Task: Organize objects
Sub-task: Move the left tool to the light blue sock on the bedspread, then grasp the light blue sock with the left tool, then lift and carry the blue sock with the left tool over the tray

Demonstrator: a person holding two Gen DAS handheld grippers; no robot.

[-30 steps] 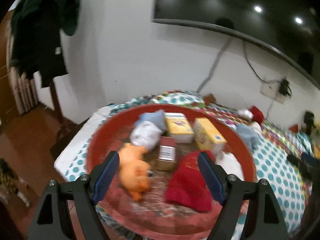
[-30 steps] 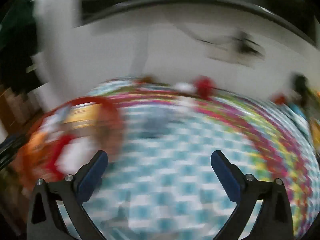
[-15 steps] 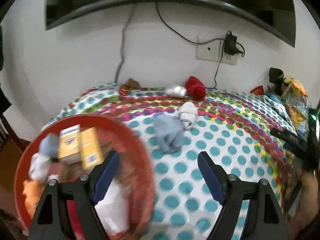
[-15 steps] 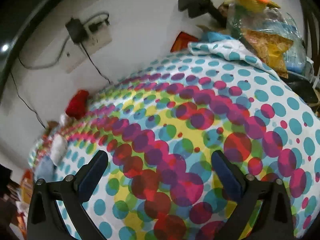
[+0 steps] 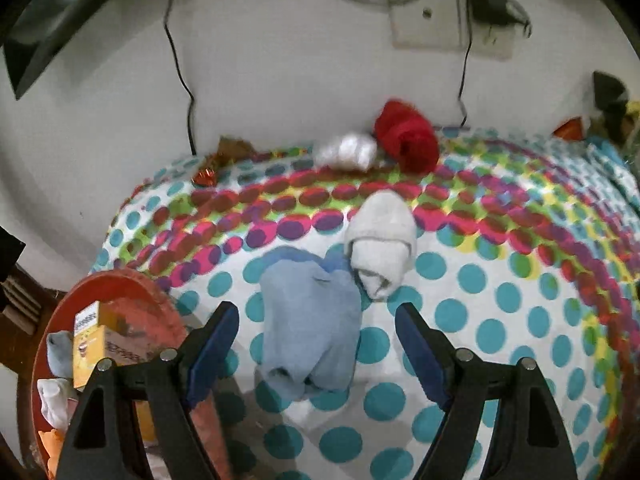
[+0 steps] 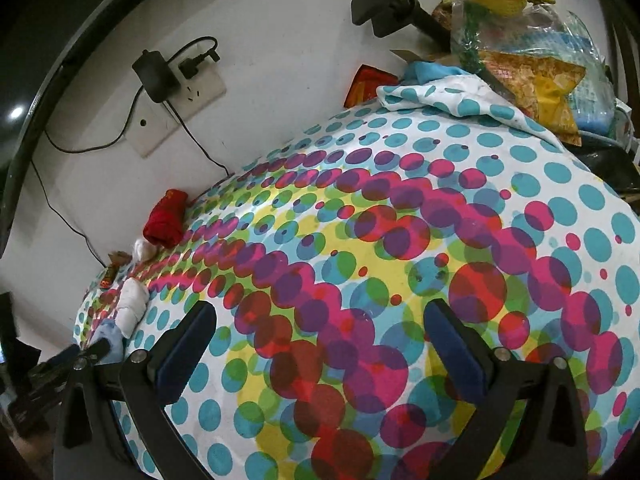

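Observation:
My left gripper (image 5: 316,344) is open, its fingers on either side of a rolled light blue sock (image 5: 310,320) lying on the dotted bedsheet (image 5: 500,300). A white sock (image 5: 382,240) lies just beyond it. A smaller white bundle (image 5: 346,151) and a red bundle (image 5: 408,136) lie by the wall. A red basin (image 5: 132,292) at the lower left holds yellow boxes (image 5: 94,344) and socks. My right gripper (image 6: 320,340) is open and empty over bare sheet (image 6: 400,240); the red bundle (image 6: 166,218) and white sock (image 6: 132,306) show far left.
A wall socket with a plugged charger (image 5: 452,20) and hanging cables sits above the bed. Snack bags and a yellow knitted toy (image 6: 508,28) are piled at the bed's far right, beside a black bracket (image 6: 384,0). The left gripper (image 6: 60,360) shows in the right wrist view.
My left gripper has swung from over the red basin to the bed and closed in on the blue sock. My right gripper has turned right and now holds over bare sheet.

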